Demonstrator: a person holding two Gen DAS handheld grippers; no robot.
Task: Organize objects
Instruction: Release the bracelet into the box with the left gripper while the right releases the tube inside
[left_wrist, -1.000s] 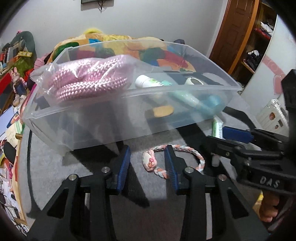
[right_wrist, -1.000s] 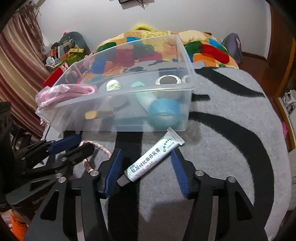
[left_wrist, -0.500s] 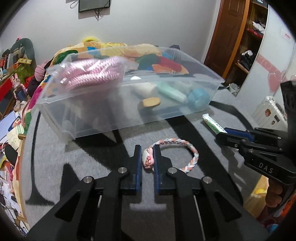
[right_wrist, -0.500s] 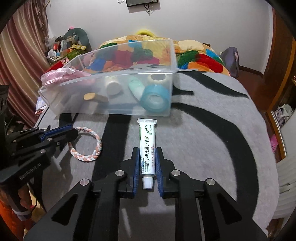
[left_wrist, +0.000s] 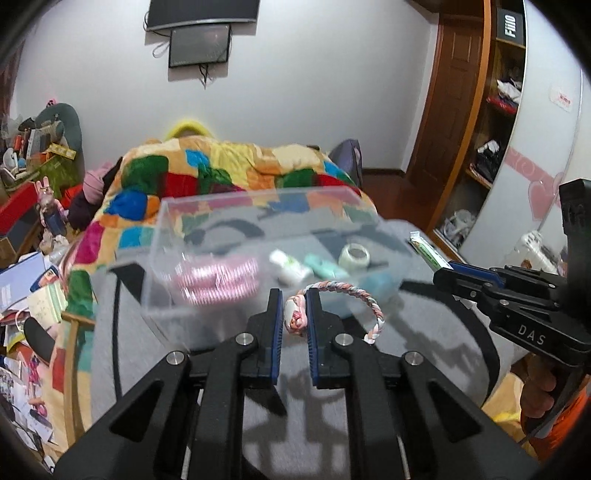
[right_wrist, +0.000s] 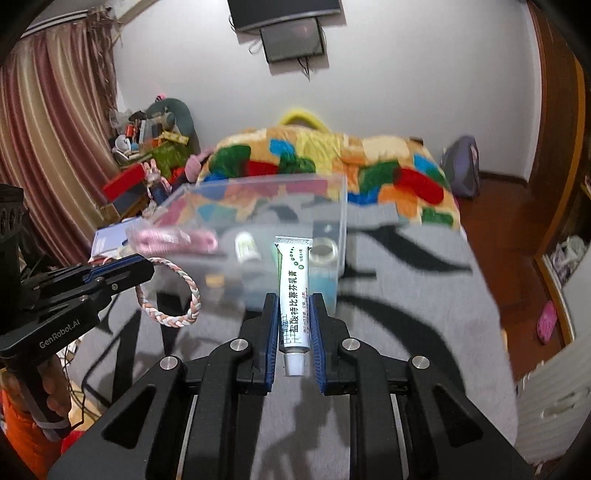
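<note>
My left gripper is shut on the knot of a braided pink-and-white rope ring and holds it in the air before a clear plastic bin. The ring also shows in the right wrist view. My right gripper is shut on a white ointment tube, cap toward me, lifted in front of the bin. The bin holds a bagged pink rope, a small white bottle, a mint tube, a tape roll and a blue roll.
The bin stands on a grey blanket with black stripes on a bed. A patchwork quilt lies behind it. Clutter fills the left side. A wooden door and shelves stand at the right.
Both grippers have risen from the blanket, the left lifting the rope ring, the right lifting the tube. A second ago both were open around these things.
</note>
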